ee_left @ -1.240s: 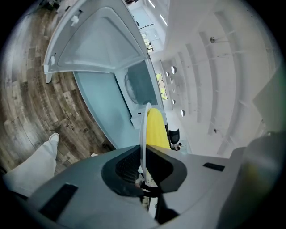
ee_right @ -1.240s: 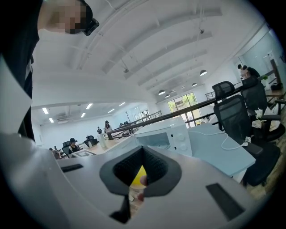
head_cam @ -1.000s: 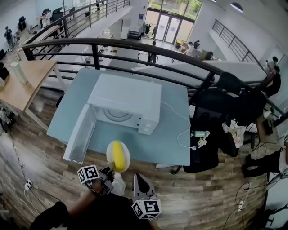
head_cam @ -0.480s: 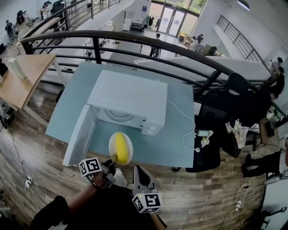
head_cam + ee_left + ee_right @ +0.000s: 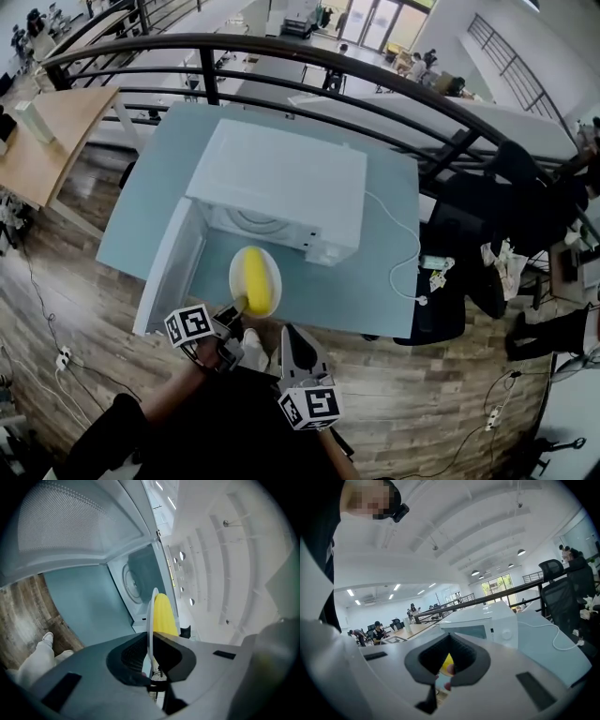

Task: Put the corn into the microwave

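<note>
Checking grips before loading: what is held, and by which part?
The left gripper pinches the plate bearing the corn by its near rim; the right gripper holds nothing.

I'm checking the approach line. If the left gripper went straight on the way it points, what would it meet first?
Probably the microwave: the left gripper, shut on the plate bearing the corn, points at its open cavity, near the right edge of the opening; depth is unclear.
</note>
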Action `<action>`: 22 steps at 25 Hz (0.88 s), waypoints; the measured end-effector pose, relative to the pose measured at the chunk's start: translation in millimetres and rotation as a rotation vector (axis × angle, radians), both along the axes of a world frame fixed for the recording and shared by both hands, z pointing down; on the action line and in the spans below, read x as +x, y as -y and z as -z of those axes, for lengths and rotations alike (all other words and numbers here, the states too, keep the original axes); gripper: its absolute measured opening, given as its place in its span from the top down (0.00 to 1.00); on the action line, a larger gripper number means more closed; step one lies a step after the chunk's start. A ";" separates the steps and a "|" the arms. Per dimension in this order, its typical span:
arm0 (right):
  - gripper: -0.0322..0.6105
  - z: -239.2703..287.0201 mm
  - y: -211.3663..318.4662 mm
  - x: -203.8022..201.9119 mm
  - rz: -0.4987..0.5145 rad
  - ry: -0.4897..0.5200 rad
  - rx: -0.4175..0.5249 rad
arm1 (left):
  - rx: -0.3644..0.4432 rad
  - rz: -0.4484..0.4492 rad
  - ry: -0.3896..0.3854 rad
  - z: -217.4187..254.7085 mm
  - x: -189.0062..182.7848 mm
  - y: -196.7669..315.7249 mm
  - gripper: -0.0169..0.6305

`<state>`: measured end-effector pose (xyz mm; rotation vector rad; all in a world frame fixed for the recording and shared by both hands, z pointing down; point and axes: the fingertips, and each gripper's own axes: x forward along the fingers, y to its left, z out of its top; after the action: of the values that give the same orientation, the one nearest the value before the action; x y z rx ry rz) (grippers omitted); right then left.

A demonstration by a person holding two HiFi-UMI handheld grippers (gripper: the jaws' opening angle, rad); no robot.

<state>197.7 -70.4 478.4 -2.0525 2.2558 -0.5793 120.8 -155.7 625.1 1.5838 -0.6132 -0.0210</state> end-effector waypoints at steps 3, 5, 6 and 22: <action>0.94 -6.1 7.3 -0.4 0.015 0.005 -0.017 | -0.001 0.008 0.001 -2.5 0.0 6.9 0.94; 0.94 -11.0 11.9 -0.9 0.029 0.012 -0.029 | -0.009 0.017 0.006 -5.9 -0.3 11.2 0.94; 0.94 -13.2 14.3 -1.2 0.036 0.016 -0.034 | -0.016 0.023 0.010 -8.2 -0.9 13.4 0.94; 0.94 -18.0 79.6 19.2 0.171 -0.018 -0.075 | -0.058 0.130 0.010 -35.7 22.1 63.3 0.94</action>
<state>216.9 -150.1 496.4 -1.9155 2.4738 -0.6677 142.9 -219.0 660.8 1.4875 -0.7178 -0.0914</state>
